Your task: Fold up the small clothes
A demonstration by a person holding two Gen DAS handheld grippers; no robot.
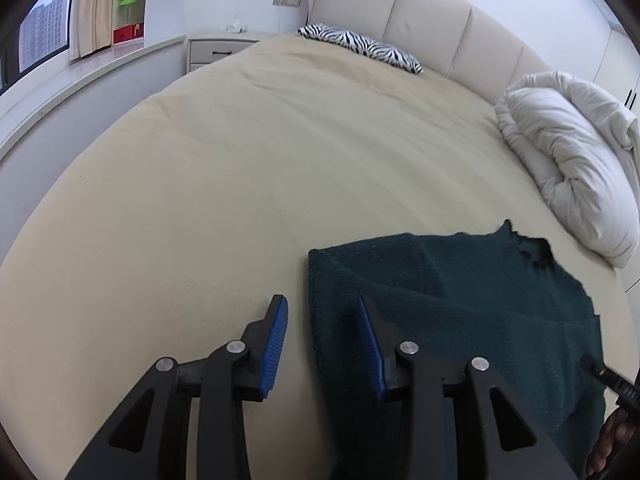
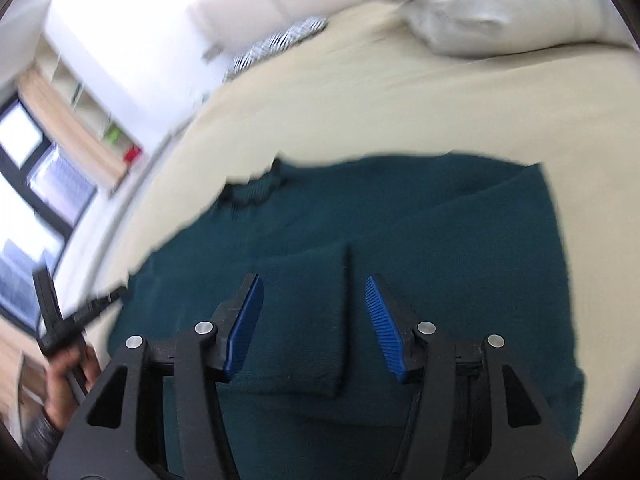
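A dark teal knitted garment lies flat on the beige bed sheet, neckline at its far edge. A sleeve is folded in over the body. My left gripper is open at the garment's left edge: one blue pad over the bare sheet, the other over the knit. My right gripper is open above the folded sleeve, which lies below the gap between its pads. Neither holds anything. Each wrist view catches the other gripper at its edge, held by a hand.
A bunched white duvet lies on the bed's far right. A zebra-striped pillow rests against the cream headboard. A nightstand and a window ledge stand to the left. Bare sheet stretches left of the garment.
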